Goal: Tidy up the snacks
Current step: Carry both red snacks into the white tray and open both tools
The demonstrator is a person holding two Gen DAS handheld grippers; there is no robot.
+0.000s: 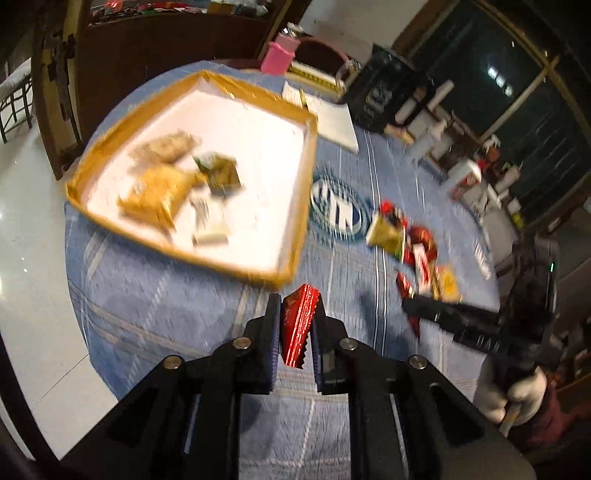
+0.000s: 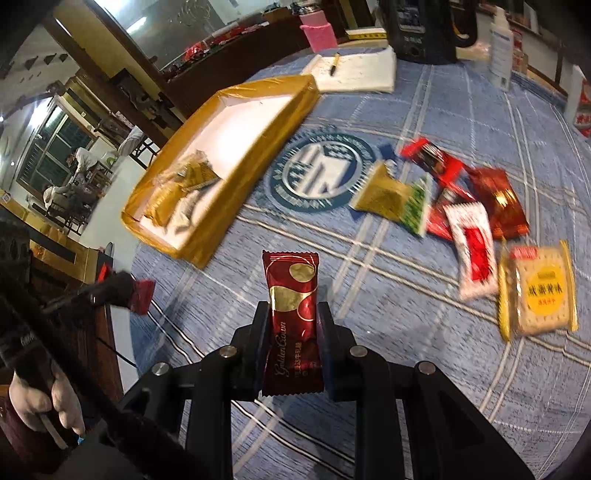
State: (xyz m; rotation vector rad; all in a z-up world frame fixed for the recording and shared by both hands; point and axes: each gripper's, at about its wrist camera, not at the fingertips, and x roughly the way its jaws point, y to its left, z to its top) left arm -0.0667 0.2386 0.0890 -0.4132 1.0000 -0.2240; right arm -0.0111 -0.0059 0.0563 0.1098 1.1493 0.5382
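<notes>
My left gripper (image 1: 295, 314) is shut on a small red foil snack packet (image 1: 298, 328), held above the blue tablecloth just in front of the gold-rimmed white tray (image 1: 280, 110). Several snacks (image 1: 173, 181) lie in that tray. My right gripper (image 2: 293, 314) is shut on a dark red and gold snack packet (image 2: 291, 314) that stands upright between its fingers. A heap of loose snacks (image 2: 461, 199) lies on the cloth to the right, with a yellow cracker pack (image 2: 539, 291) nearest. The left gripper (image 2: 127, 291) with its red packet shows at the left of the right wrist view.
A white notepad (image 2: 365, 70) with a pen (image 2: 334, 63), a pink cup (image 2: 318, 31), a black appliance (image 2: 424, 33) and a white bottle (image 2: 500, 48) stand along the table's far side. The tray (image 2: 255, 147) lies left of the round emblem (image 2: 325, 170). Gloved hands hold both tools.
</notes>
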